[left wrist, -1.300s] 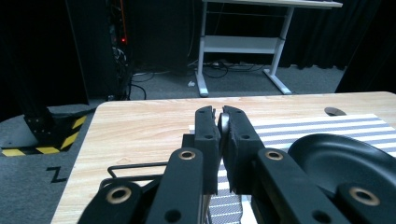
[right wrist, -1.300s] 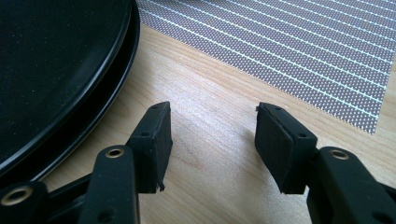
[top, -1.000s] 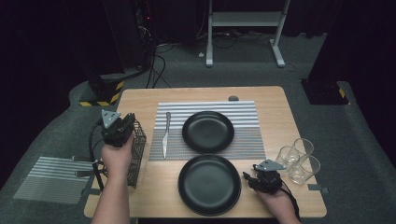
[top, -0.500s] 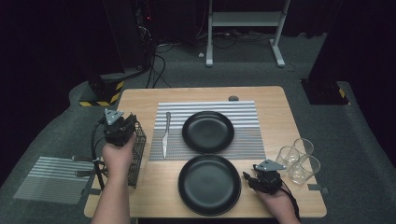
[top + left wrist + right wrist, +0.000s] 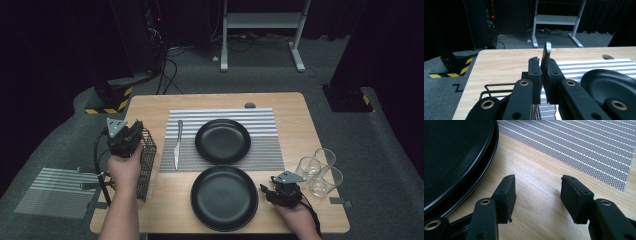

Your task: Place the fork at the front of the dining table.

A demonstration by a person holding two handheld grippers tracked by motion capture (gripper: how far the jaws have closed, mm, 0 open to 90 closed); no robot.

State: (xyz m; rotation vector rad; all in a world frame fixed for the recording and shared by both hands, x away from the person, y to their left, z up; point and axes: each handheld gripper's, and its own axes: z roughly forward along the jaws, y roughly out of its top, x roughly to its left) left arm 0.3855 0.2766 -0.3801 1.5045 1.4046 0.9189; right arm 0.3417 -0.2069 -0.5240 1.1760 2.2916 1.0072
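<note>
My left gripper (image 5: 131, 131) hovers over the far end of a black wire basket (image 5: 146, 165) at the table's left edge. It is shut on the flat grey handle of a piece of cutlery (image 5: 546, 53), which sticks up between the pads; its other end is hidden below the jaws. In the left gripper view the gripper (image 5: 543, 63) faces the far table edge. My right gripper (image 5: 265, 192) rests low on the wood just right of the near black plate (image 5: 224, 197). In its own view the right gripper (image 5: 537, 185) stands open over bare wood beside the plate's rim (image 5: 461, 162).
A second black plate (image 5: 222, 141) sits on a striped placemat (image 5: 220, 112), with a knife (image 5: 177, 142) along the mat's left side. Three clear glasses (image 5: 320, 170) stand at the right edge. Another striped mat (image 5: 55, 192) lies on the floor at the left.
</note>
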